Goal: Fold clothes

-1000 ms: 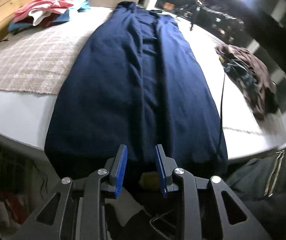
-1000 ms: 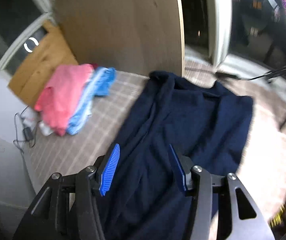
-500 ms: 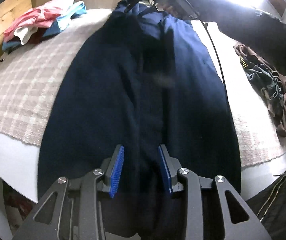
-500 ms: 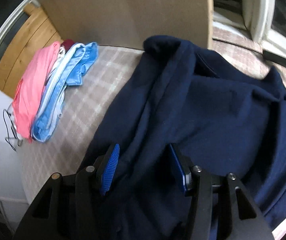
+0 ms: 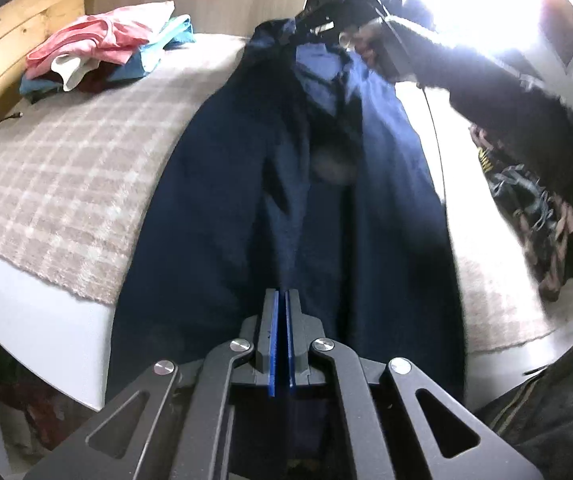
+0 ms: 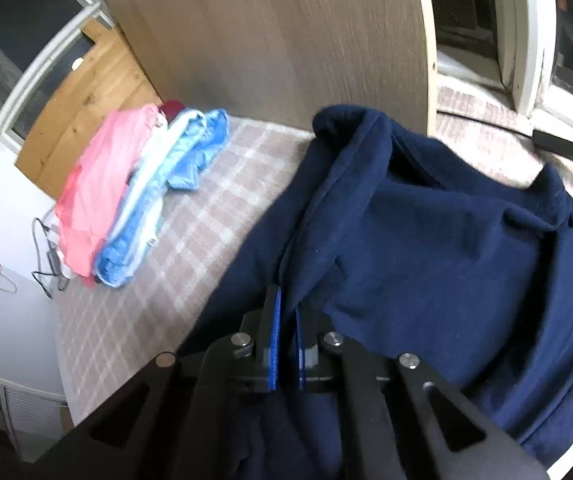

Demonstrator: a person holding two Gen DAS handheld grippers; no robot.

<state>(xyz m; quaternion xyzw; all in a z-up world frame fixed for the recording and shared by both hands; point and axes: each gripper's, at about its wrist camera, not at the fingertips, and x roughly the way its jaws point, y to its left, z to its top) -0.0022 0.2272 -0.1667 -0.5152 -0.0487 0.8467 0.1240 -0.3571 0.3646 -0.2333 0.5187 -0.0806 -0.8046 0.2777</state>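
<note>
A long navy blue garment (image 5: 222, 208) lies stretched along the table on a beige checked cloth (image 5: 66, 184). My left gripper (image 5: 281, 300) is shut on a raised fold at the garment's near end. My right gripper (image 6: 286, 312) is shut on a fold of the same navy garment (image 6: 446, 248) at its far end, near the collar. In the left wrist view the right gripper and the sleeved arm holding it (image 5: 486, 76) show at the garment's far end, lifting the fabric.
A pile of pink, white and blue clothes (image 5: 102, 48) sits at the far left corner, also in the right wrist view (image 6: 134, 188). A dark brownish heap of clothes (image 5: 542, 216) lies at the right. A wooden board (image 6: 286, 40) stands behind the table.
Both grippers were open and have closed on folds of the navy garment. The left gripper moved forward over its near end; the right gripper came down onto its far end.
</note>
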